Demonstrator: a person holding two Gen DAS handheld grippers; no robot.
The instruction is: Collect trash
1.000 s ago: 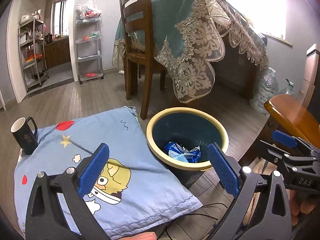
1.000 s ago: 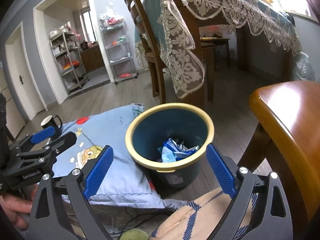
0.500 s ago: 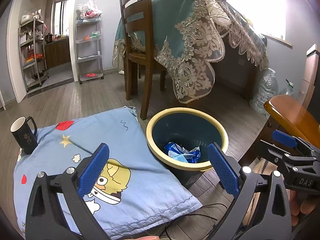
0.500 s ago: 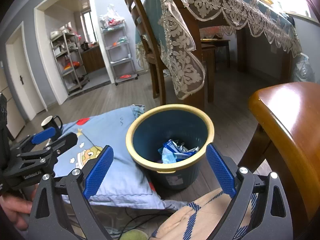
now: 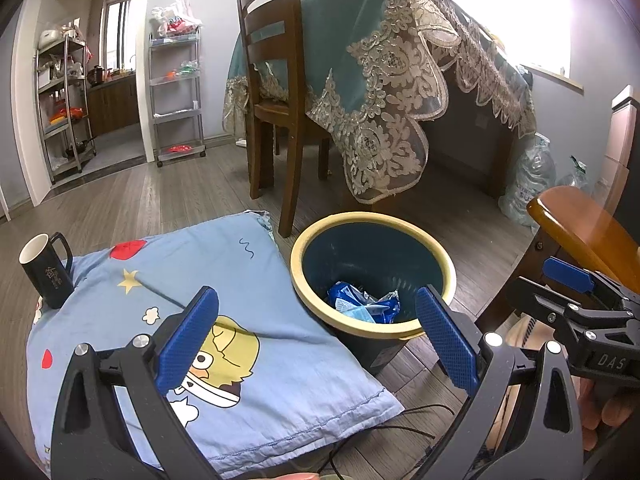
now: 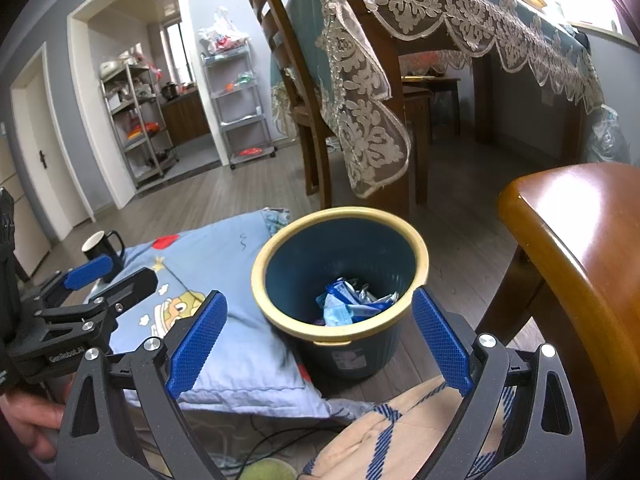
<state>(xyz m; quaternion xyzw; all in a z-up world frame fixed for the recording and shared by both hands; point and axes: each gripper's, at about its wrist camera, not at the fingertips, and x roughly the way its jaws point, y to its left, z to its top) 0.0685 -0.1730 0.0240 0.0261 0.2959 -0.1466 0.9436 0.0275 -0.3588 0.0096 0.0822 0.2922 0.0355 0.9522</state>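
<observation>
A dark blue trash bin with a yellow rim [image 5: 438, 252] [image 6: 418, 240] stands on the wood floor. Crumpled blue and white wrappers [image 5: 362, 304] [image 6: 348, 306] lie at its bottom. My left gripper [image 5: 316, 336] is open and empty, held above the near edge of a blue cartoon cushion [image 5: 224, 276] and the bin. My right gripper [image 6: 318, 334] is open and empty, held just in front of the bin. Each gripper also shows in the other's view, the right [image 5: 576, 292] and the left [image 6: 100, 280].
A black mug [image 5: 46, 272] [image 6: 102, 250] stands at the cushion's far left corner. A wooden chair seat [image 6: 580, 248] is close on the right. A dining chair [image 5: 276, 92] and a lace-covered table [image 5: 400, 60] stand behind the bin. Cables [image 5: 400, 436] lie on the floor.
</observation>
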